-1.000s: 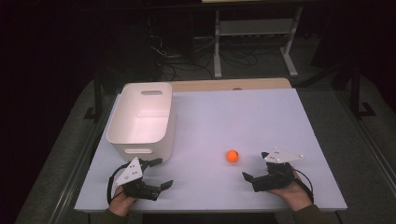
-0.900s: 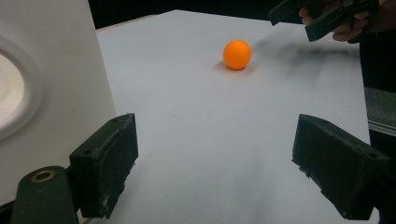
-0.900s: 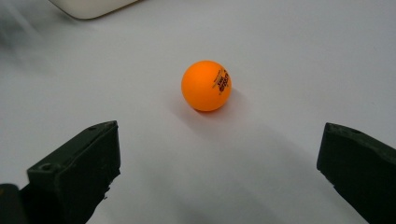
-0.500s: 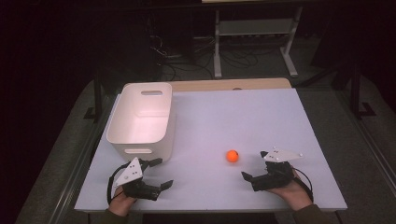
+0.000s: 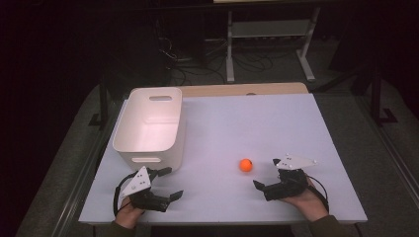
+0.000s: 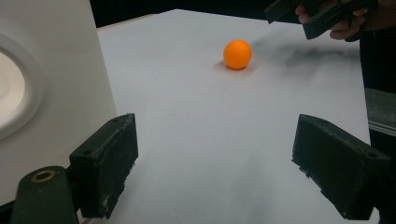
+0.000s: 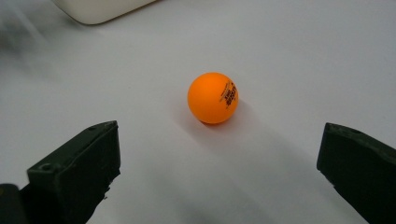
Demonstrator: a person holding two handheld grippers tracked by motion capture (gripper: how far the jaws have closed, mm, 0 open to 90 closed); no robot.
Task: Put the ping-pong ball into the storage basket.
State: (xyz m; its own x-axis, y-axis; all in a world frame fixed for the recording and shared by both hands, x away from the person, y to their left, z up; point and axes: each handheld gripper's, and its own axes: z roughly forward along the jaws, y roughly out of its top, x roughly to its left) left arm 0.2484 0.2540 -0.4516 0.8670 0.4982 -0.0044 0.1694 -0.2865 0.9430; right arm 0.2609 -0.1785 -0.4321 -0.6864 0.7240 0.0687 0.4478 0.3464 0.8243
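A small orange ball [image 5: 245, 165] lies on the white table [image 5: 257, 123], front right of centre. My right gripper [image 5: 265, 173] is just to its right, open, jaws pointing at it with a short gap. In the right gripper view the ball [image 7: 213, 97] sits ahead of the wide-apart jaws of the gripper [image 7: 219, 172], touching neither. My left gripper [image 5: 173, 182] rests open near the front left edge, in front of the white bin [image 5: 129, 146]. In the left gripper view, the ball [image 6: 237, 54] lies far ahead and that gripper [image 6: 215, 168] holds nothing.
The white bin's wall [image 6: 56, 70] stands close on the left in the left gripper view, and its corner [image 7: 102, 8] is at the top of the right gripper view. The other hand with its gripper [image 6: 322, 11] is beyond the ball. A metal rack [image 5: 269, 34] stands behind the table.
My right gripper has edged slightly left toward the ball. The ball, the bin and the left gripper have stayed put.
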